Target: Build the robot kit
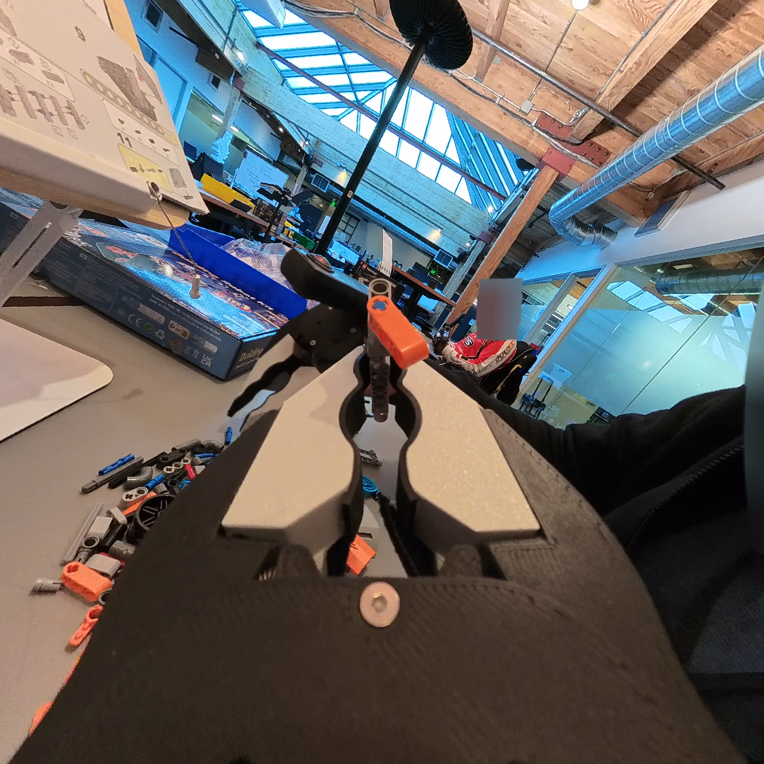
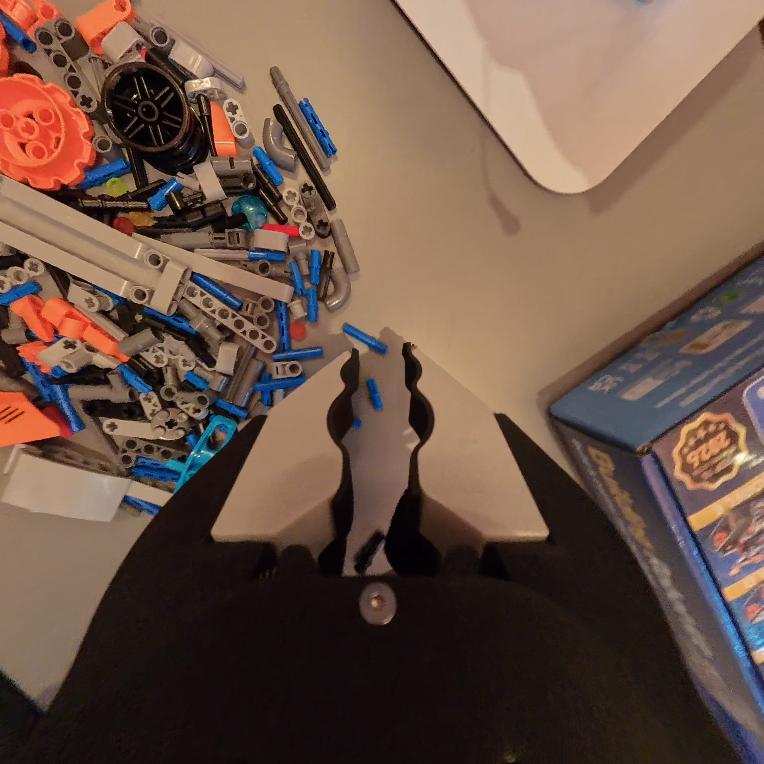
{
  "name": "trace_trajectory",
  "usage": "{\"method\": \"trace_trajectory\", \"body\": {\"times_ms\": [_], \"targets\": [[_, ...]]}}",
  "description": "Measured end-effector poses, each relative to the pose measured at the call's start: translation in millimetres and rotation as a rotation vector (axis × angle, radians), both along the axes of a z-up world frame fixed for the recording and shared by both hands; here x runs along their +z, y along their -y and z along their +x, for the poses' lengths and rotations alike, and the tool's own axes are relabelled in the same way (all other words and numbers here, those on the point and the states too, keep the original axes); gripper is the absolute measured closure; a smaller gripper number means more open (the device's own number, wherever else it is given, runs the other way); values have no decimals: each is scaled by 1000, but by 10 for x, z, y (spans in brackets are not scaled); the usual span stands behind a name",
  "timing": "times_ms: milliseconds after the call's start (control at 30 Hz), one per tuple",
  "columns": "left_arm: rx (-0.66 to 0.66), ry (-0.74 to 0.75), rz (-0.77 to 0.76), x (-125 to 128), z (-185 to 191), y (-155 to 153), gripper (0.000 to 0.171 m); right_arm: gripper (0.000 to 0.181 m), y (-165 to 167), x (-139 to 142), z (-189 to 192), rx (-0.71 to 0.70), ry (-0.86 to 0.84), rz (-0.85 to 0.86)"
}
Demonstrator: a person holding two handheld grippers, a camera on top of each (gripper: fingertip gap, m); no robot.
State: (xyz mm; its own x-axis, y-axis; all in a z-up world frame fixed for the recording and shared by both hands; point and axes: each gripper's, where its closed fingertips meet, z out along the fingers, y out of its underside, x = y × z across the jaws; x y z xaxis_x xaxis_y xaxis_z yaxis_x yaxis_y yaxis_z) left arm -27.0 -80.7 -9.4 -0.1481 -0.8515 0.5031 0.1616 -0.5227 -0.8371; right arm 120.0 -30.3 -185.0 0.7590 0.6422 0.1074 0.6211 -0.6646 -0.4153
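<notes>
Left claw [image 1: 378,372] clamped on grey beam [image 1: 379,384] with orange connector [image 1: 397,333]; right claw [image 2: 380,355] gaped, empty, over blue pin [image 2: 374,393].

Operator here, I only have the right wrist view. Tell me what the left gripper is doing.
Observer: The left gripper is shut on a dark grey beam, raised above the table.
Operator: Describe what's on that beam.
Observer: An orange connector with a blue pin sits at its upper end.
Operator: Report what stands beyond it.
Observer: The right gripper shows just behind, left of the beam; an instruction booklet is propped at upper left.
</notes>
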Motion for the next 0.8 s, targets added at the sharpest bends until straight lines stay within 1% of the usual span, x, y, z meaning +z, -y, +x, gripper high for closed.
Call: {"method": "trace_trajectory", "body": {"times_ms": [67, 233, 300, 333, 367, 600, 767, 800], "targets": [[-3, -2, 3, -1, 6, 9, 167, 160, -48, -14, -19, 39, 16, 1], [-8, -3, 1, -3, 11, 14, 166, 160, -8, -101, -39, 111, 13, -103], [-11, -2, 0, 0, 12, 18, 167, 168, 1, -108, -66, 143, 15, -111], [-12, -2, 1, -1, 13, 20, 166, 176, 10, -112, -71, 148, 15, -119], [-11, -4, 2, -3, 15, 20, 166, 177, 15, -114, -71, 147, 15, -123], [-16, -8, -3, -27, 30, 18, 167, 177, 108, -113, -142, 127, -11, -132], [-51, 24, -15, 2, 27, 54, 166, 178, 124, -104, -159, 119, 5, -67], [-58, 29, -17, 3, 26, 60, 167, 179, 133, -67, -177, 122, 5, -39]]}}
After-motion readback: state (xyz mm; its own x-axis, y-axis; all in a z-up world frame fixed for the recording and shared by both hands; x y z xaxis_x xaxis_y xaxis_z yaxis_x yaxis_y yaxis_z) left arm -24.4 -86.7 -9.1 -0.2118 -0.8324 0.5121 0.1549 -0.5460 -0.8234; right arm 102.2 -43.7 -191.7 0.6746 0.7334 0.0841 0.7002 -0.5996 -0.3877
